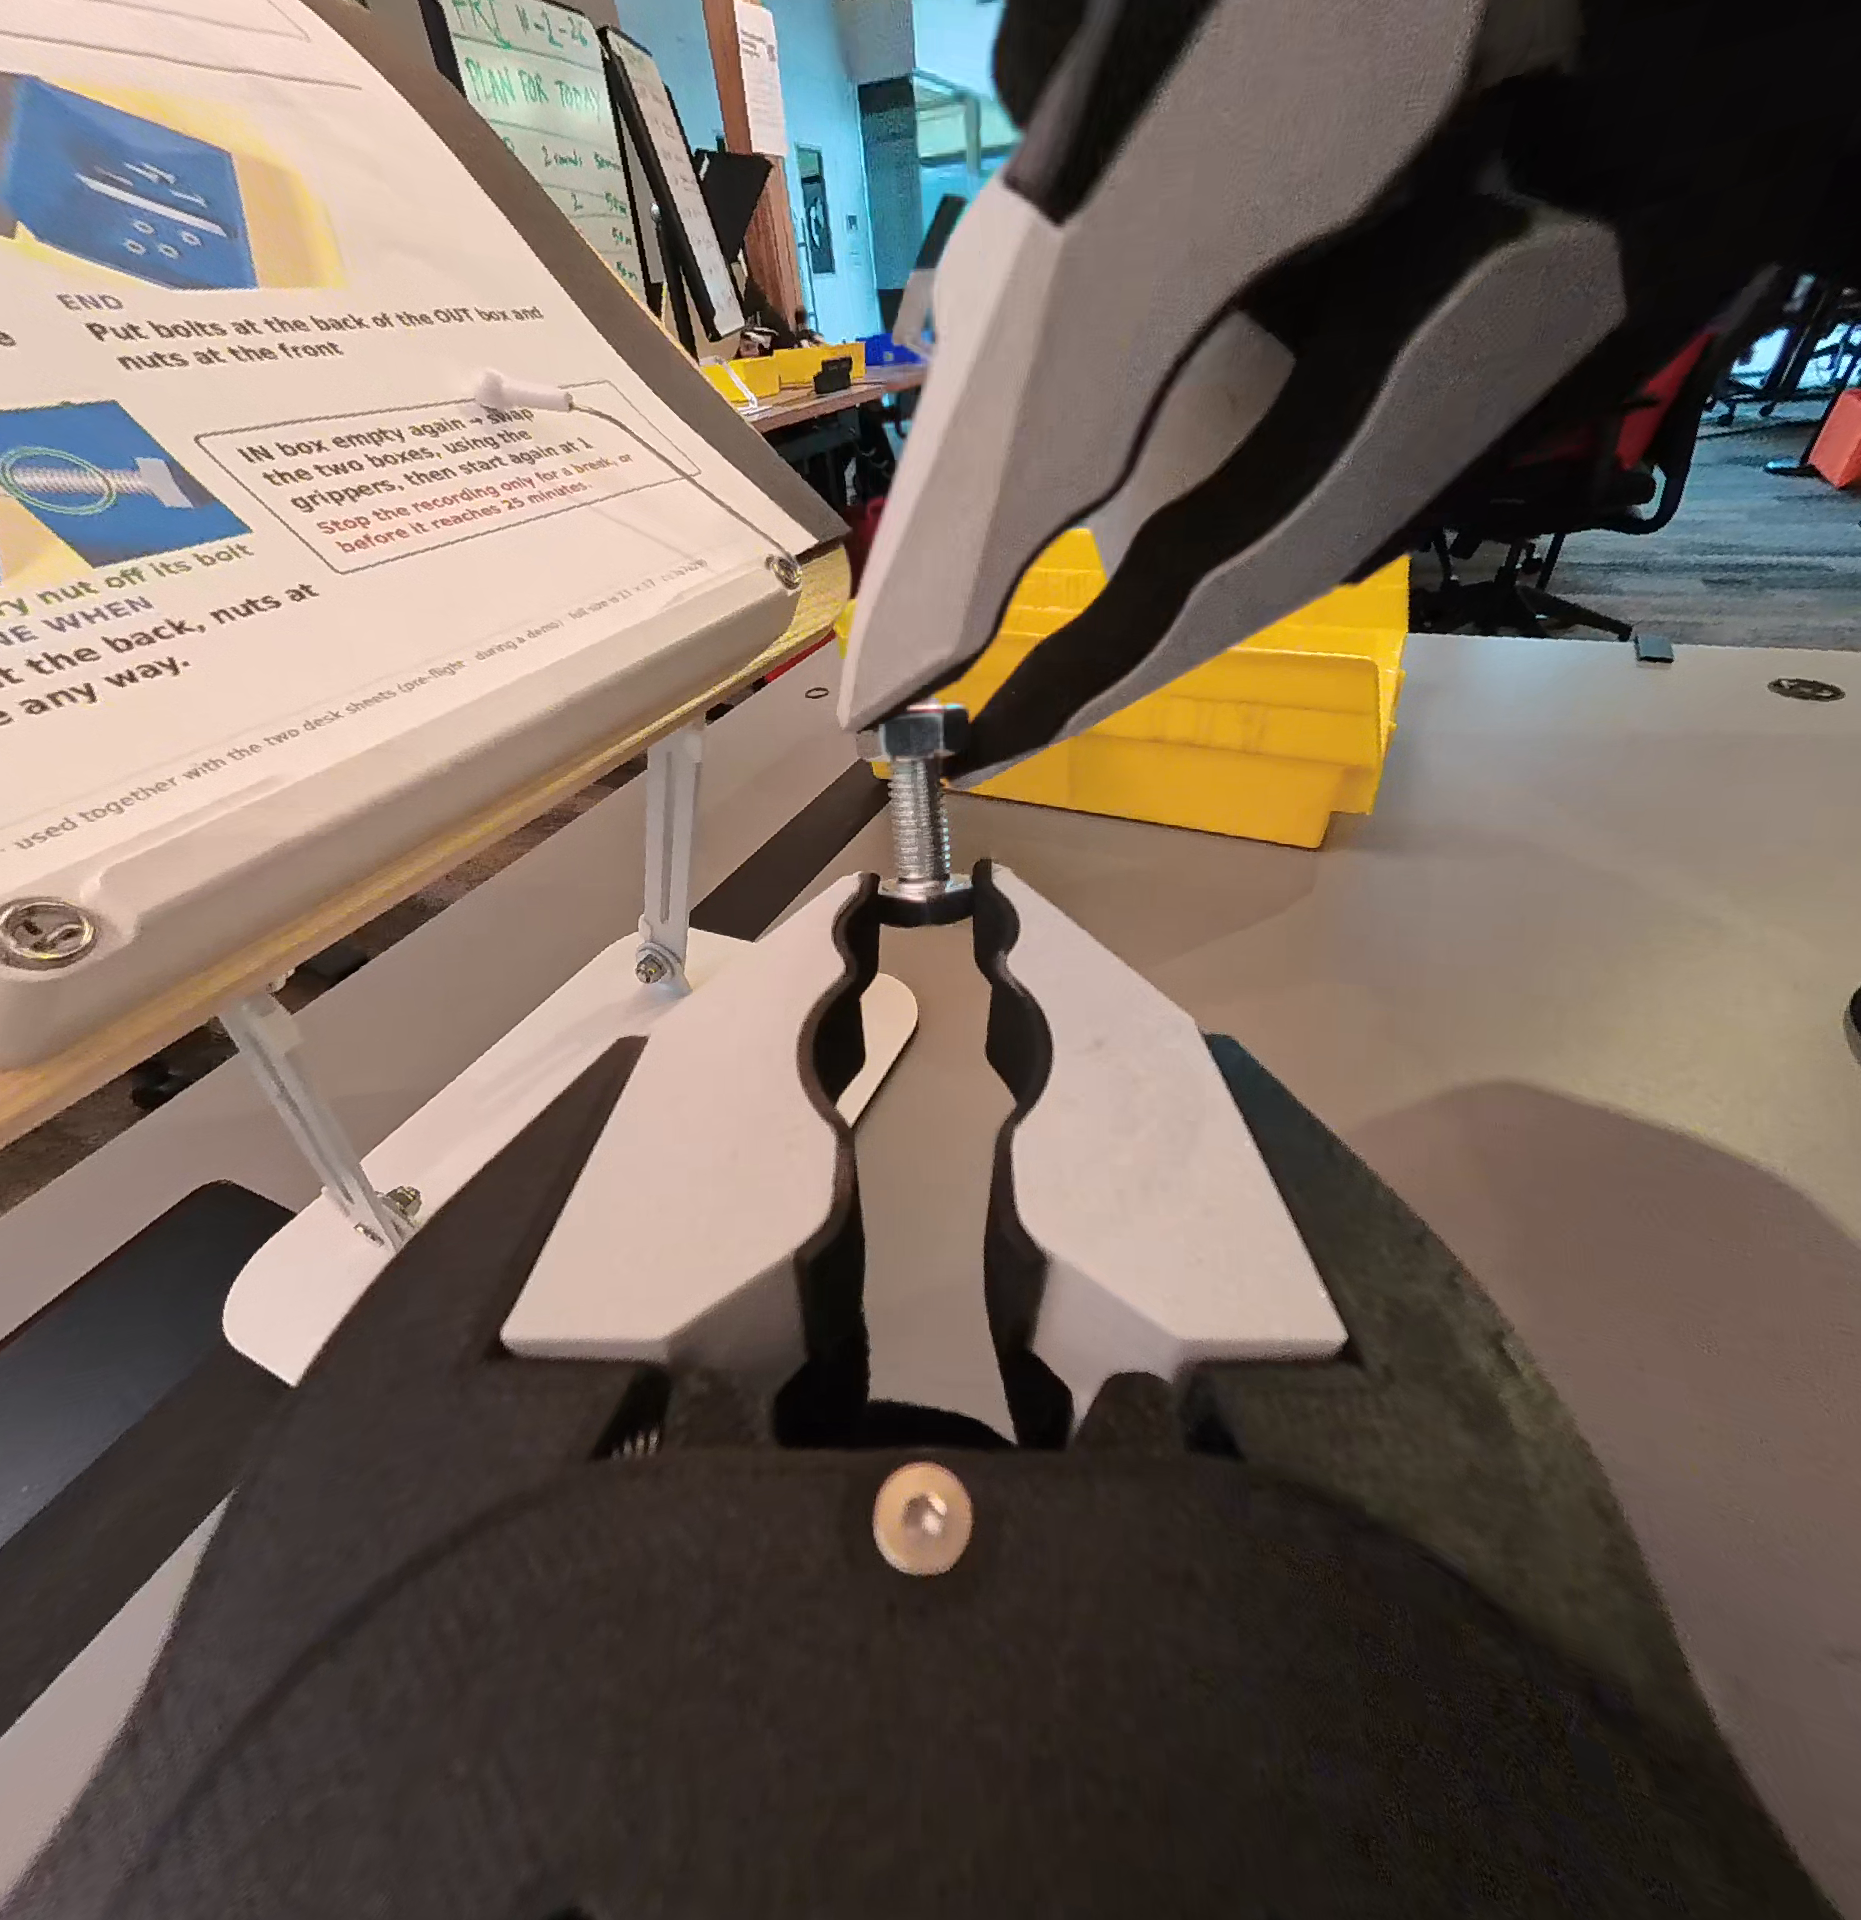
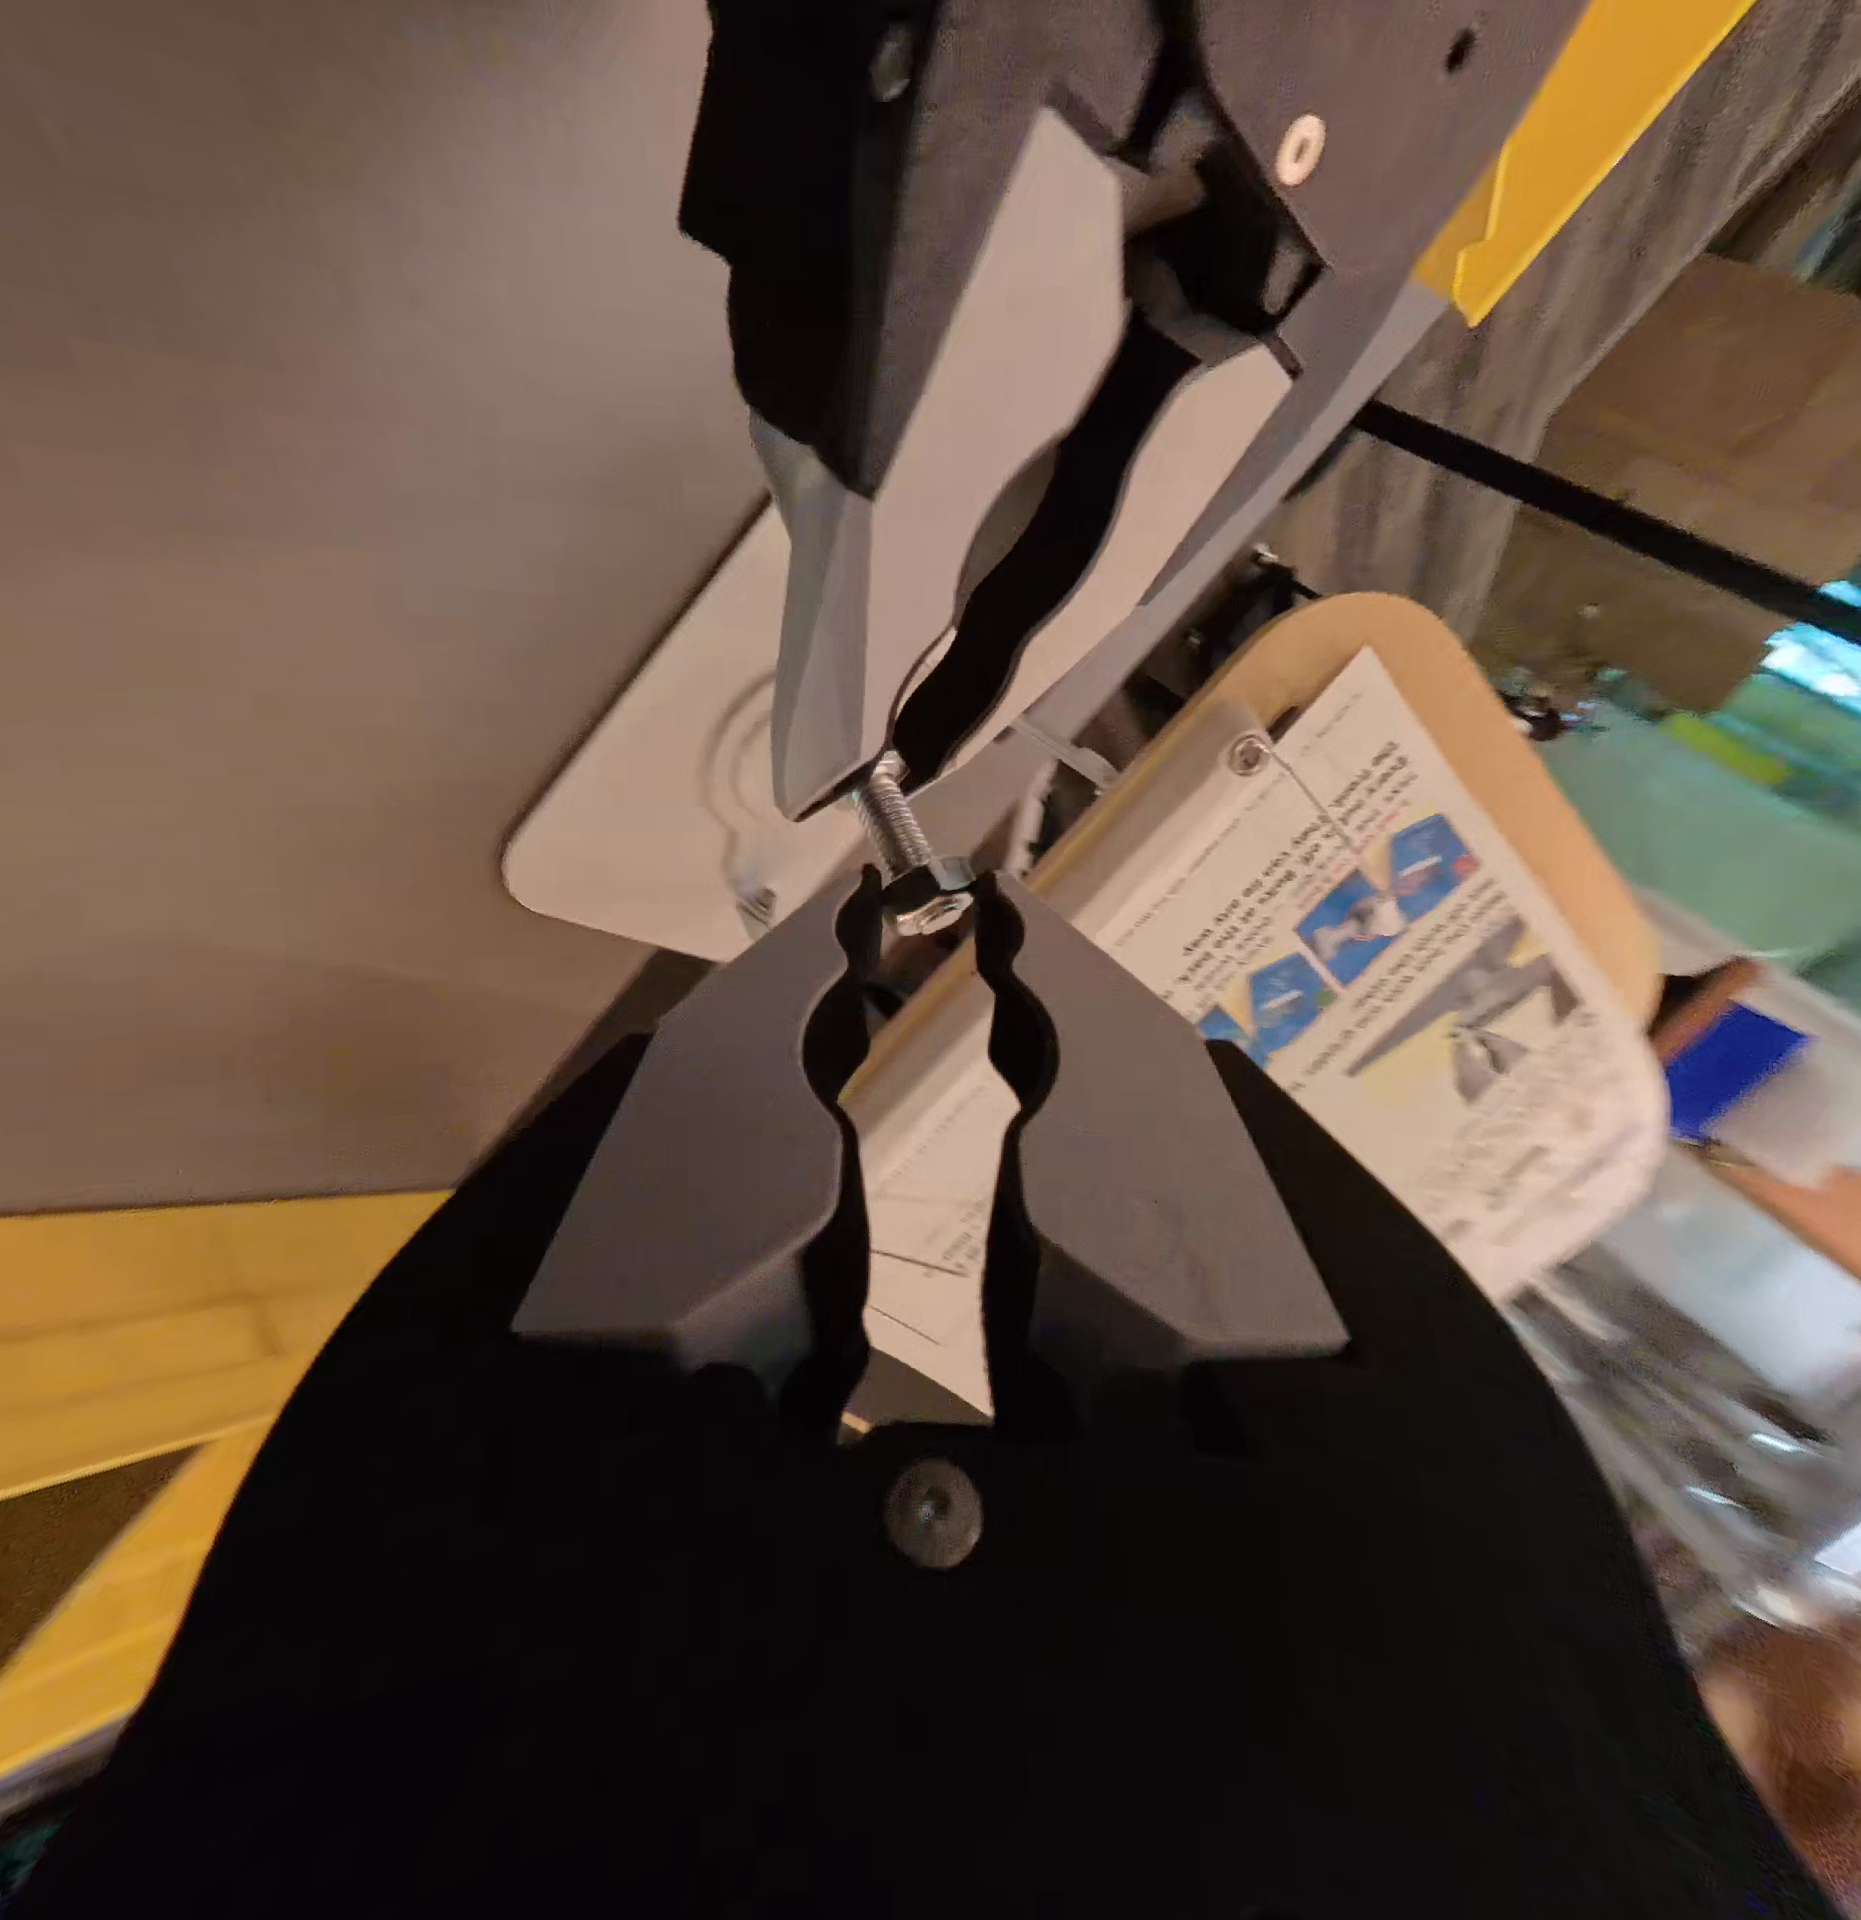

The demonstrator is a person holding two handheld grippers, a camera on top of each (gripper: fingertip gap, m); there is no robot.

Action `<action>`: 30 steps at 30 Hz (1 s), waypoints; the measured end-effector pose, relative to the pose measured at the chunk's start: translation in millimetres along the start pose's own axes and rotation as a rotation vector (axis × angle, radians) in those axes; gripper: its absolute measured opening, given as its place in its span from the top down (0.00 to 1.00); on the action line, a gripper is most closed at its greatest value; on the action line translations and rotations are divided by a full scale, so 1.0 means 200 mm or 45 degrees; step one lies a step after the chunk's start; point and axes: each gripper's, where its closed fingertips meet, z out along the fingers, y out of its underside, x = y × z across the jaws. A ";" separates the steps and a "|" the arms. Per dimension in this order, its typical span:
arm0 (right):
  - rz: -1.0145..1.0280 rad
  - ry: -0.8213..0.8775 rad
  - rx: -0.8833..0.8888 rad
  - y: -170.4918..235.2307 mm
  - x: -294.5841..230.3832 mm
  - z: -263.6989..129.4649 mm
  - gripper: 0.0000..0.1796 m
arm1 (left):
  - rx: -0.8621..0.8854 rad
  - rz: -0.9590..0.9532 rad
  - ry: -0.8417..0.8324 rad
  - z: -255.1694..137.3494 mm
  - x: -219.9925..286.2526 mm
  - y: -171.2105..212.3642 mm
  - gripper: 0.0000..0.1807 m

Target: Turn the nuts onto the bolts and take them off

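Note:
A silver bolt (image 1: 918, 821) stands upright between my two grippers above the grey table (image 1: 1528, 987). My left gripper (image 1: 924, 902) is shut on the bolt's lower end, where its head sits between the fingertips. My right gripper (image 1: 913, 744) comes down from the upper right and is shut on the hex nut (image 1: 921, 736) at the top of the thread. In the right wrist view my right gripper (image 2: 926, 906) pinches the nut (image 2: 931, 902), and the left gripper (image 2: 876, 779) holds the other end of the bolt (image 2: 895, 821).
A tilted instruction board (image 1: 334, 468) on thin white legs with a white base plate (image 1: 593, 1060) stands close on the left. A yellow bin (image 1: 1217, 727) sits on the table behind the bolt. The board (image 2: 1373, 987) and a yellow bin (image 2: 126, 1299) also show in the right wrist view.

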 end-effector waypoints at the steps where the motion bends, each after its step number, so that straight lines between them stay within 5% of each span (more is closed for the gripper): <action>1: -0.057 0.044 -0.042 0.00 0.01 0.00 0.92 | 0.003 -0.004 -0.003 0.00 0.00 0.00 0.91; 8: -0.067 0.143 -0.093 0.01 0.01 0.01 0.86 | 0.015 -0.022 0.003 0.00 0.00 0.00 0.91; 12: 0.285 0.059 0.054 0.05 0.01 -0.01 0.83 | 0.018 -0.023 -0.009 -0.01 -0.02 -0.01 0.92; 21: 1.509 -0.379 0.553 0.09 0.05 -0.06 0.83 | 0.010 -0.018 -0.024 0.00 -0.02 0.00 0.91; 30: 1.749 -0.621 0.717 0.02 0.00 -0.02 0.80 | 0.010 -0.016 -0.027 0.00 -0.02 0.01 0.91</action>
